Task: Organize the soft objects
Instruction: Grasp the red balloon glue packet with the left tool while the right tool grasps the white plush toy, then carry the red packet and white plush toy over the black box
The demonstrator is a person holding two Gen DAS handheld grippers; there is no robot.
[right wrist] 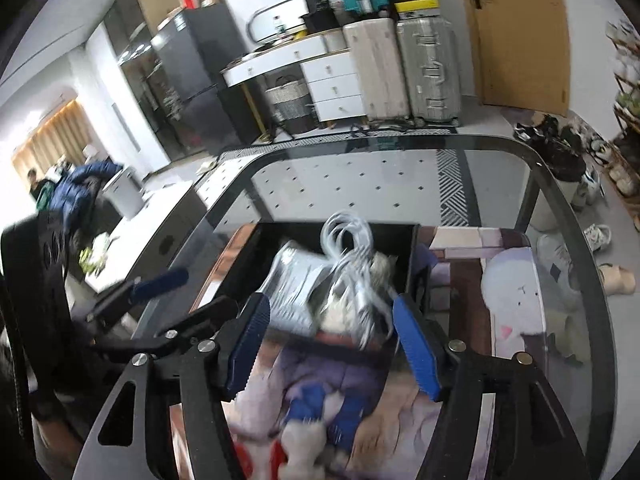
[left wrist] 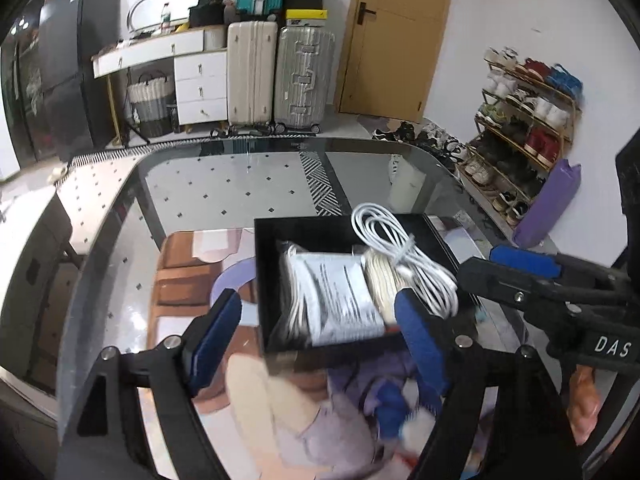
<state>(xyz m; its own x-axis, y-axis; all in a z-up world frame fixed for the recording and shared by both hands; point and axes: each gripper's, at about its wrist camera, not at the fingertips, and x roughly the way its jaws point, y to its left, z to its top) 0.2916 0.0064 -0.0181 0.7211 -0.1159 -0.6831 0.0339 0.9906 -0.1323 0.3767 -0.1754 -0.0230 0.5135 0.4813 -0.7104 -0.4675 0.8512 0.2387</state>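
Note:
A black open box (left wrist: 264, 264) sits on a printed mat on the glass table. In it lie a silver-white printed pouch (left wrist: 340, 296), a cream bundle (left wrist: 382, 284) and a coiled white cable (left wrist: 400, 252) that rests across the box's right rim. My left gripper (left wrist: 320, 340) is open, its blue pads astride the box's near side. My right gripper (right wrist: 332, 340) is open just in front of the box (right wrist: 404, 252); the cable (right wrist: 352, 268) and pouch (right wrist: 296, 280) show blurred between its fingers. The right gripper also shows in the left wrist view (left wrist: 520, 276).
The glass table (left wrist: 224, 184) has a rounded dark rim. A printed mat (left wrist: 180, 280) covers its near part. Beyond stand suitcases (left wrist: 280, 80), a white desk, a door and a shoe rack (left wrist: 520, 128). The left gripper appears at the left of the right wrist view (right wrist: 152, 284).

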